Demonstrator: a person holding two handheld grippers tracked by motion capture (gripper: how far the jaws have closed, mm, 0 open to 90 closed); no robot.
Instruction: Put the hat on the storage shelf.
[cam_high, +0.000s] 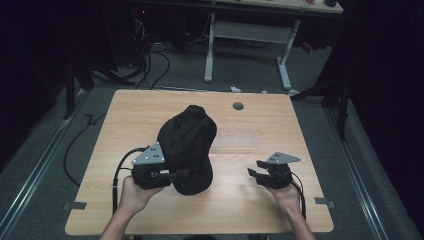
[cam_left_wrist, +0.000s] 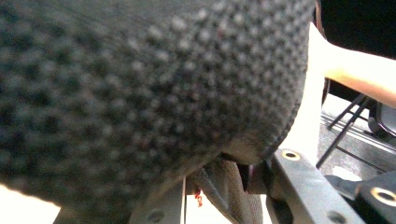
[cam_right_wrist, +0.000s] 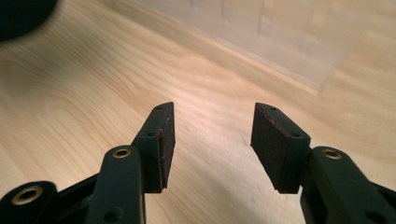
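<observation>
A black mesh cap (cam_high: 187, 145) lies on the wooden table (cam_high: 135, 115), its crown toward the far side and its brim toward me. My left gripper (cam_high: 176, 174) comes in from the left and is shut on the cap's near edge. In the left gripper view the cap's fabric (cam_left_wrist: 140, 84) hangs close over the left gripper (cam_left_wrist: 224, 182), pinched between the jaws. My right gripper (cam_high: 254, 169) hovers low over bare wood to the right of the cap. In the right gripper view the right gripper (cam_right_wrist: 212, 140) stands open with nothing between its dark pads (cam_right_wrist: 273, 144).
A clear flat strip (cam_high: 235, 142) lies on the table just right of the cap, and shows ahead of the right jaws (cam_right_wrist: 261, 32). A grey round plug (cam_high: 238, 106) sits near the far edge. Beyond the table stand a white-legged desk (cam_high: 250, 35) and floor cables (cam_high: 150, 65).
</observation>
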